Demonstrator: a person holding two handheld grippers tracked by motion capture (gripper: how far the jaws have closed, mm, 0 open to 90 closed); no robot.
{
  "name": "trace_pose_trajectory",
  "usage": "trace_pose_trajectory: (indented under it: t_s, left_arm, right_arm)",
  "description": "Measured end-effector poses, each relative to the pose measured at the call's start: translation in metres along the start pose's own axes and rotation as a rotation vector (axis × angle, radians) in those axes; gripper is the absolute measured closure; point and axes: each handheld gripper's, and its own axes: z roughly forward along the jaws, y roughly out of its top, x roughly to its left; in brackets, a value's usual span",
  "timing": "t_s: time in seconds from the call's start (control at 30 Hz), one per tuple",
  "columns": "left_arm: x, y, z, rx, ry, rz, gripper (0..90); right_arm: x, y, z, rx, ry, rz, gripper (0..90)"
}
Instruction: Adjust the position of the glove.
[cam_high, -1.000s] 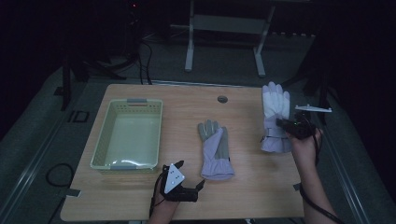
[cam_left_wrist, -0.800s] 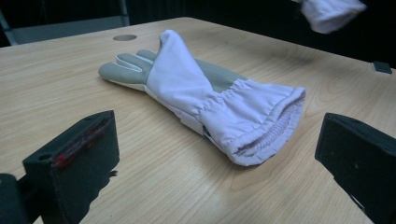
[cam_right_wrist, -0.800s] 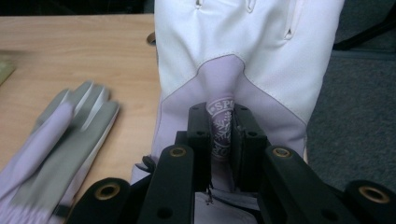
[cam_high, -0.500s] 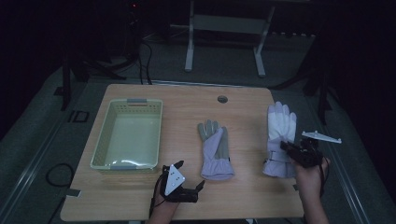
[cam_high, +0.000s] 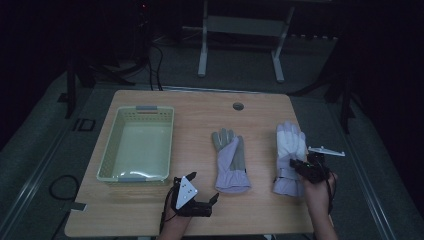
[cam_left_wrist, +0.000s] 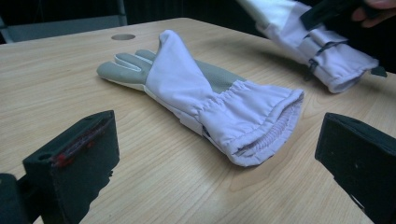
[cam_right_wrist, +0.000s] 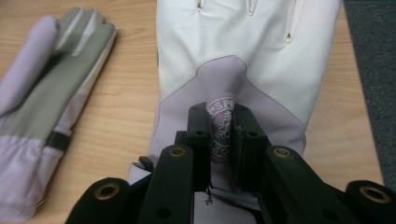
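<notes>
Right hand-held gripper (cam_right_wrist: 223, 135) is pinching the white glove (cam_right_wrist: 247, 60) at its back; left hand-held gripper (cam_left_wrist: 205, 154) is sitting spread before the grey-palmed glove (cam_left_wrist: 196, 88).

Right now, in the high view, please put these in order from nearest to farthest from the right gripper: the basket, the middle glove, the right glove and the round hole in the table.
From the right gripper:
1. Right glove, pinched in its jaws at the table's right side.
2. Middle glove, lying flat just to its left.
3. Round hole, near the far edge.
4. Basket, on the table's left side.
</notes>
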Motion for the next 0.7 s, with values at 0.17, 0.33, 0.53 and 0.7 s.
trace_pose_trajectory:
  t_s: [0.17, 0.33, 0.53, 0.7]
  left_arm:
    - [0.0, 0.0, 0.0, 0.002, -0.002, -0.002, 0.0]
    - [0.0, 0.0, 0.0, 0.001, 0.001, 0.0, 0.0]
    - [0.0, 0.0, 0.0, 0.0, -0.001, 0.003, 0.0]
    - [-0.001, 0.0, 0.0, -0.002, -0.003, 0.002, 0.0]
  right_arm:
    - [0.001, 0.005, 0.026, 0.041, -0.037, -0.024, 78.2]
    - [-0.001, 0.0, 0.043, 0.064, -0.045, -0.021, 72.7]
    - [-0.001, 0.012, 0.031, 0.032, -0.041, -0.067, 63.3]
    - [-0.015, 0.02, 0.019, 0.033, 0.017, -0.14, 55.3]
